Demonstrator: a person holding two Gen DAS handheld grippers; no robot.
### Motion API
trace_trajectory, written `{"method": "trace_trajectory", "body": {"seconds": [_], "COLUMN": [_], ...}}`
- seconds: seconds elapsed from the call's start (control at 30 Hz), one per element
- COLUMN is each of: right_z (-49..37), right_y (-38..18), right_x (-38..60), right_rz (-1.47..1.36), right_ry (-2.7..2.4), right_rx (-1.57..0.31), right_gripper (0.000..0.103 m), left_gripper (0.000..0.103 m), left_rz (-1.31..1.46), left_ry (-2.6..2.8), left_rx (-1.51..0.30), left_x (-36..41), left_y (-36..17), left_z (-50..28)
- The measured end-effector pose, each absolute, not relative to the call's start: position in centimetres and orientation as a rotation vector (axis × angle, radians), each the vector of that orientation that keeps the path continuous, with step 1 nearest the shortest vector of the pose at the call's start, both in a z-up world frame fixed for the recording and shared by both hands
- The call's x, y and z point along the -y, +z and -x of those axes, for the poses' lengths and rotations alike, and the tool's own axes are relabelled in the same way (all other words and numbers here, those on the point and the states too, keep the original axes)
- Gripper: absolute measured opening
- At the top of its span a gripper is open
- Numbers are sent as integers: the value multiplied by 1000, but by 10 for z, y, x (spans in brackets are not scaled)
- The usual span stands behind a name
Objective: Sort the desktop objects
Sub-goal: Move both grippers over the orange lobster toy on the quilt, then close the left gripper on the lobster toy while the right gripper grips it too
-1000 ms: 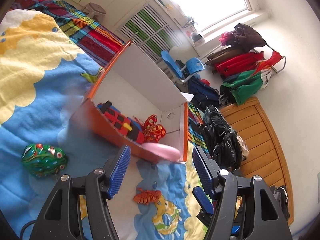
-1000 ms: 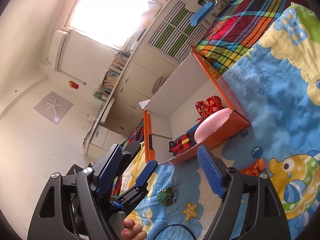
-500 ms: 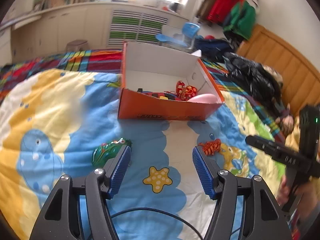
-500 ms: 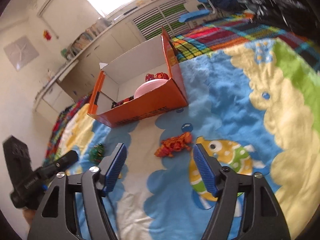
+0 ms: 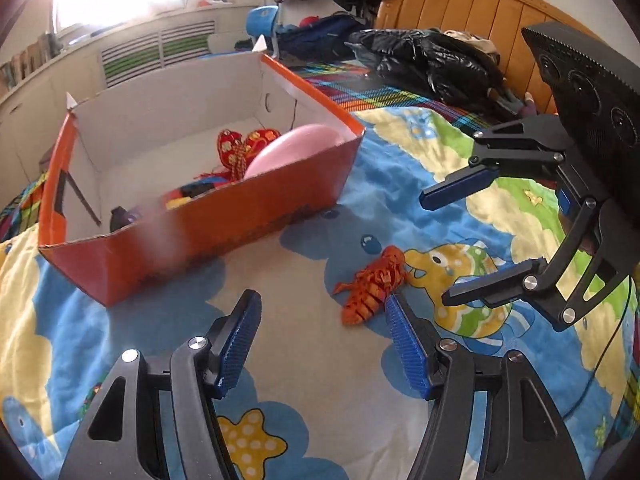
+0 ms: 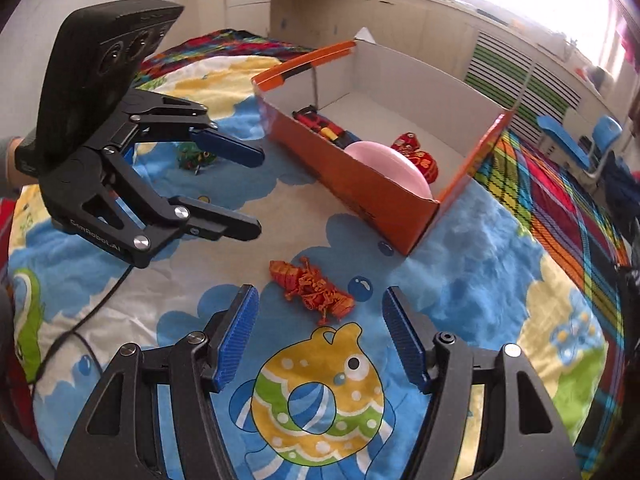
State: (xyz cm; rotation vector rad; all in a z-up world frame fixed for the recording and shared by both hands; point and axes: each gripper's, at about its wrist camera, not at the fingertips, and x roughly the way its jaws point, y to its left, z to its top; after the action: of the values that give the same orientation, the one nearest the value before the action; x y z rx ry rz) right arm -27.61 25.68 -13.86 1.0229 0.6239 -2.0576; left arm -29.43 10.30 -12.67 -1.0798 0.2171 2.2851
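Observation:
An orange toy lobster (image 5: 372,284) lies on the cartoon blanket, just ahead of my left gripper's right finger; in the right wrist view it (image 6: 312,290) lies just ahead, between the fingers. An orange cardboard box (image 5: 192,236) (image 6: 360,188) holds a pink bowl (image 5: 296,148) (image 6: 386,162), red cloth charms (image 5: 240,146) and a red toy. A green frog toy (image 6: 196,156) sits behind the left gripper. My left gripper (image 5: 324,336) (image 6: 248,188) is open and empty. My right gripper (image 6: 320,336) (image 5: 436,248) is open and empty, facing the left one.
The blanket (image 6: 480,264) covers a bed with a wooden headboard (image 5: 460,12). A black jacket (image 5: 432,60) lies near the headboard. Cupboards and a radiator (image 6: 520,88) stand behind the box. A black cable (image 6: 80,320) trails from the left gripper.
Both grippers have dropped lower and closer to the lobster and now face each other across it. The box looms nearer in both views.

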Motion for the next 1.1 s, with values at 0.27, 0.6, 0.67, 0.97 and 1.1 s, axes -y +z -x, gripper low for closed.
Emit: {"method": "trace_trajectory", "body": {"seconds": [0.27,0.6,0.67,0.97,1.1], "right_z": [291,289,292,288,280], "right_y": [-166,-189,-192,-194,-194], "right_x": [-250,-244,-246,-255,-258], "right_rz": [-1078,-1043,-1057,-1026,-996], "right_ry": [-1914,-1818,-1815,-1868,-1905], "right_rx": [-743,-823,-802,-753,-765], "right_gripper": [65,65,65,33,29], "left_gripper": [63,63,63,23,23], "left_rz": [1060,1000,994,969,973], "left_ry": [2212,2161,2162,2161,2134], "left_rx": [-361,-551,-566,-584,-577], "left_x": [-124,-143,-145,-149,-147], "left_y": [-141,-155,-157,-157,-159], "left_z": [296,288,288,283,284]}}
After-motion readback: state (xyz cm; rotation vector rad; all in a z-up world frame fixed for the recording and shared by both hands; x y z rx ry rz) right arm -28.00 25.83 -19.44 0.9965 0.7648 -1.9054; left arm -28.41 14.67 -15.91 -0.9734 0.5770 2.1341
